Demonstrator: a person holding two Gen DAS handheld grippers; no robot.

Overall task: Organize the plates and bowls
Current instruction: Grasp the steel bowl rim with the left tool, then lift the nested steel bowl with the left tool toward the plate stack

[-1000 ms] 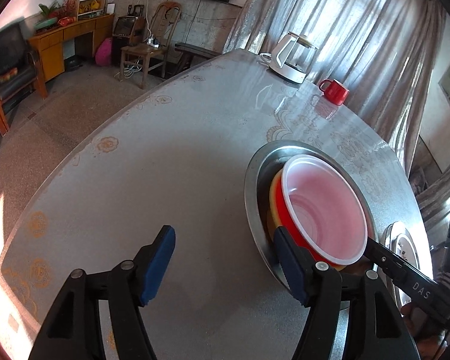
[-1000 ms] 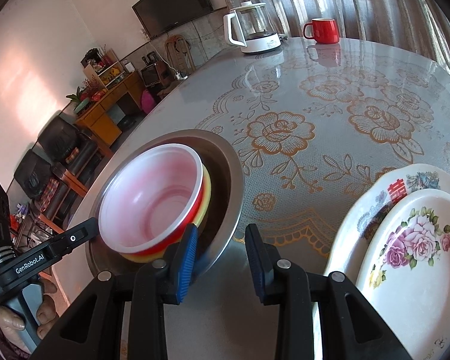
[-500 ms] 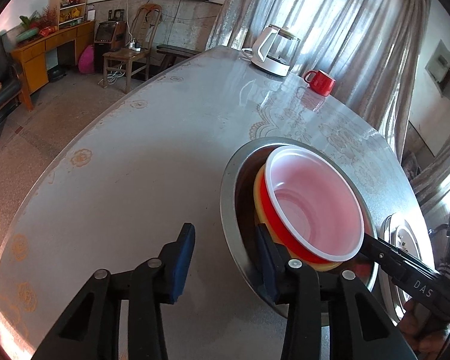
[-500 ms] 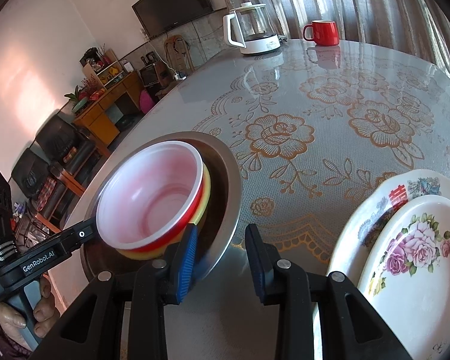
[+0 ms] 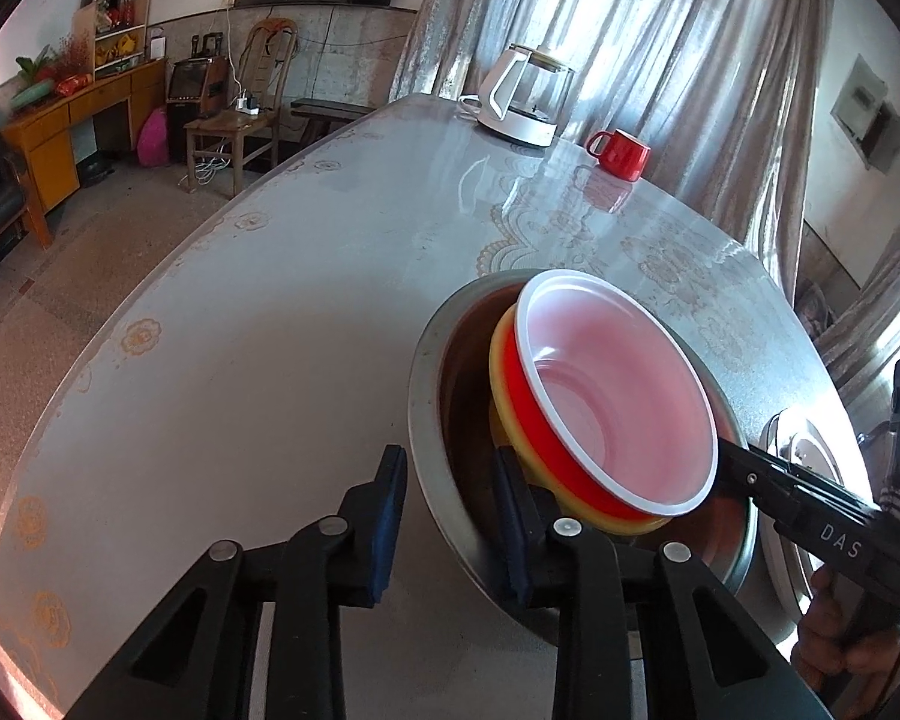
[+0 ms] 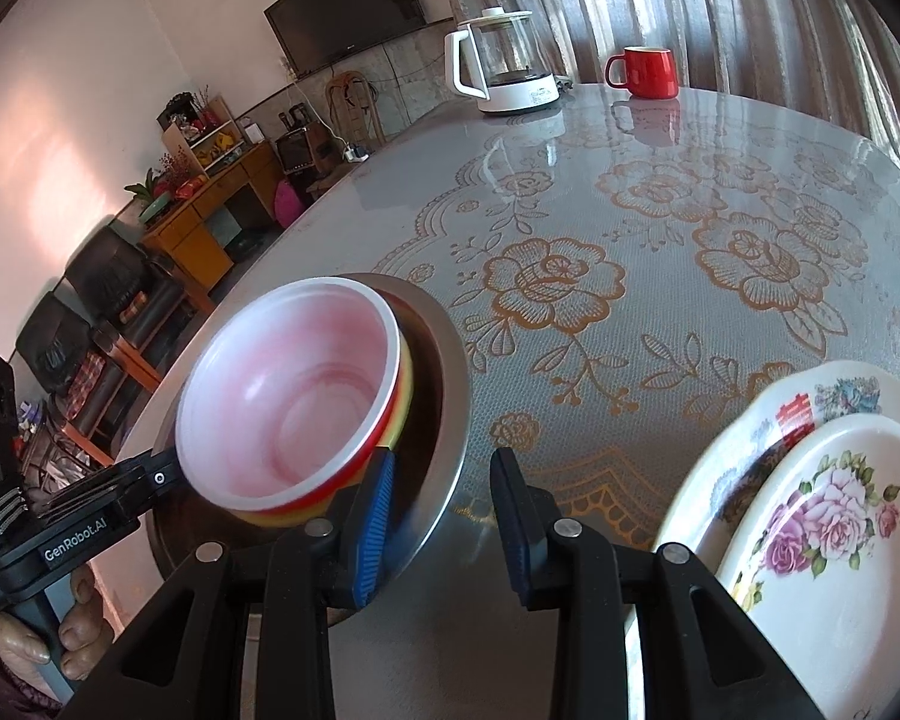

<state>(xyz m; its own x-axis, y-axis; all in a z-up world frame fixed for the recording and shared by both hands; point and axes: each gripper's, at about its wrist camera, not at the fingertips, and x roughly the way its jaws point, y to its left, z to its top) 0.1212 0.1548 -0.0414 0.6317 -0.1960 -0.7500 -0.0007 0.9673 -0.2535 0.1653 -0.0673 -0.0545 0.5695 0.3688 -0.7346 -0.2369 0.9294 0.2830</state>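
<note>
1. The steel basin [image 5: 432,420] sat near my edge of the table [image 5: 240,330], holding a red bowl [image 5: 618,396] nested in a yellow bowl [image 5: 504,396]; both tilted toward the basin's left wall. Two flowered plates [image 6: 834,540] lay stacked just to its right.

2. I judged the step to be gripping the basin at both sides, so that the whole nest of bowls could be moved as one.

3. My left gripper [image 5: 450,516] straddled the basin's near rim, one finger outside and one inside the wall. Its jaws were closing, the rim between them, but I saw gaps at both pads, so no pinch yet.

4. My right gripper [image 6: 441,516] stood narrowly spread over the opposite rim. The inner pad seemed against the wall, the outer pad well clear of it; it held nothing.

5. Next, I thought, both pairs had to clamp firmly before any lift, and rise level, since the tilted bowls could slide.

6. A kettle [image 5: 519,102] and red mug [image 5: 621,150] stood far across.
</note>
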